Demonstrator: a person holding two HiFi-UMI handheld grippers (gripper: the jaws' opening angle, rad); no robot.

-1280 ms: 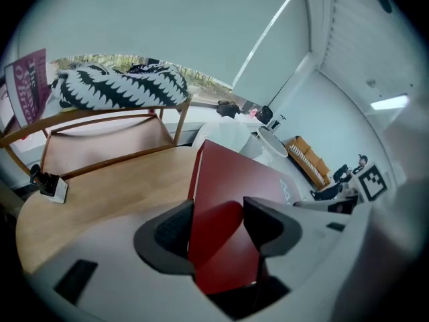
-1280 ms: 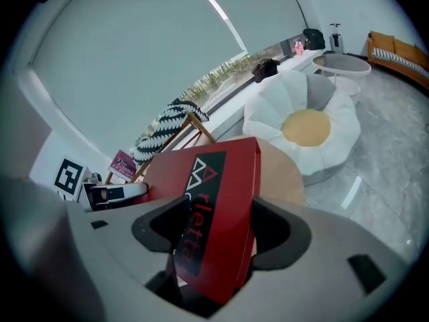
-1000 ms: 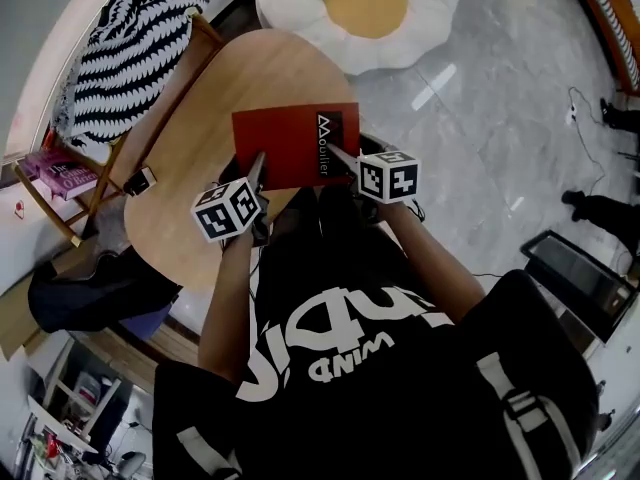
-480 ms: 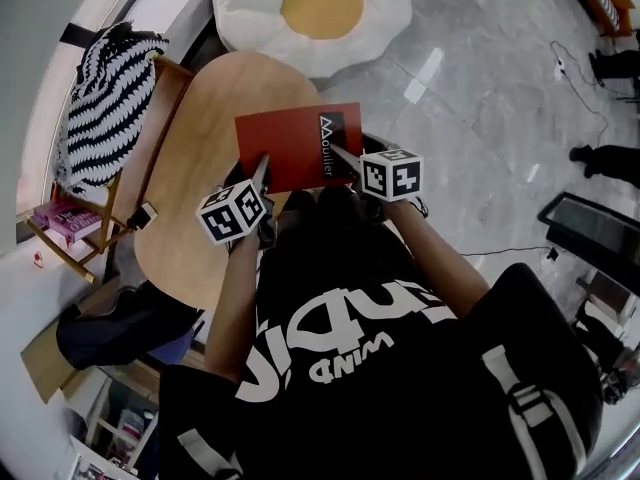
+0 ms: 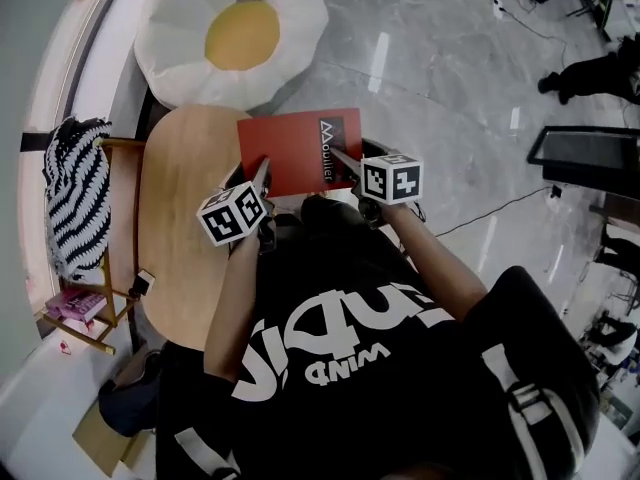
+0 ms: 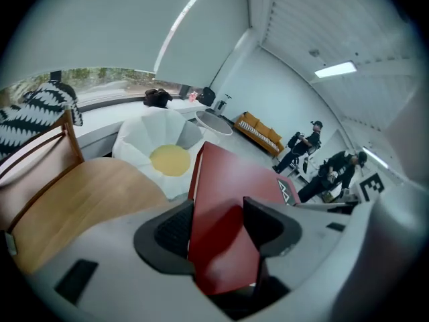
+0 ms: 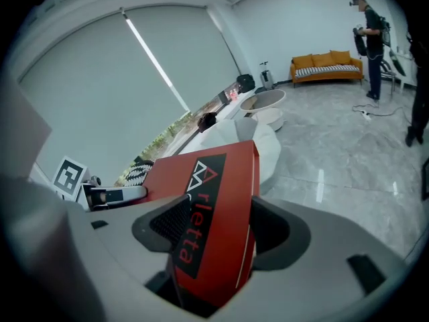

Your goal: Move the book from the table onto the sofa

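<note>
Book (image 5: 297,150) drifted past table (image 5: 180,228) edge over marble floor (image 5: 450,98) | left gripper (image 5: 262,170), right gripper (image 5: 340,156) clamp it

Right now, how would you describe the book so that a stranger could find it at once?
Start at the round wooden table beside the white cushion with a yellow centre. At its edge, the left tool and right tool both grip the book. It alone is flat and red, with a black lettered strip.
</note>
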